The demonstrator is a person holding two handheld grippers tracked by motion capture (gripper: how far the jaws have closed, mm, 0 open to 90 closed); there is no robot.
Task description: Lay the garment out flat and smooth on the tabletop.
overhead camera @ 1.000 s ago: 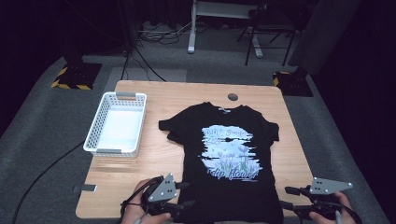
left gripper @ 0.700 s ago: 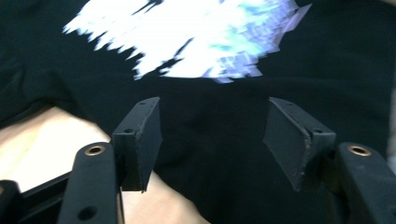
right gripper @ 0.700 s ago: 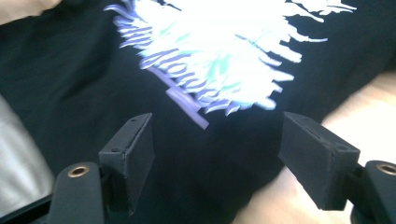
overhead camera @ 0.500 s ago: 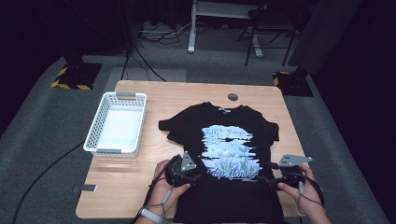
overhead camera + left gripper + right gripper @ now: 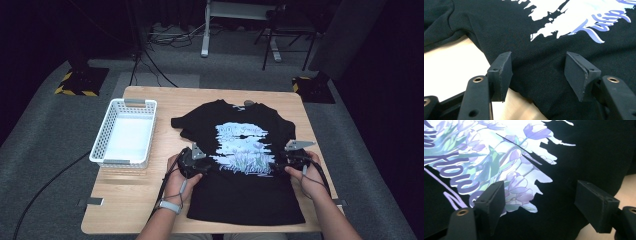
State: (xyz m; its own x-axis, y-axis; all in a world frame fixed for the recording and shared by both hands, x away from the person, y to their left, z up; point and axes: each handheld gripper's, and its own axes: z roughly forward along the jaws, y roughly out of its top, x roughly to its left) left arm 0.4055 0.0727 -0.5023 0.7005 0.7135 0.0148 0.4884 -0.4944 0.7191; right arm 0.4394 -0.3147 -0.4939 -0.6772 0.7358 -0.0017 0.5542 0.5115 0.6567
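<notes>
Black T-shirt [image 5: 240,165] flat, print up, on middle-right of wooden table [image 5: 125,200]; collar toward far edge, hem toward person. White basket [image 5: 125,132] at far left of table, well apart from shirt. Left gripper [image 5: 192,162] low at shirt's left side edge, jaws spread wide, straddling cloth edge where it meets bare wood, nothing pinched. Blue-white flower print [image 5: 243,147] between both grippers. Right gripper [image 5: 296,159] at shirt's right side, jaws likewise spread over fabric beside print, gripping nothing.
</notes>
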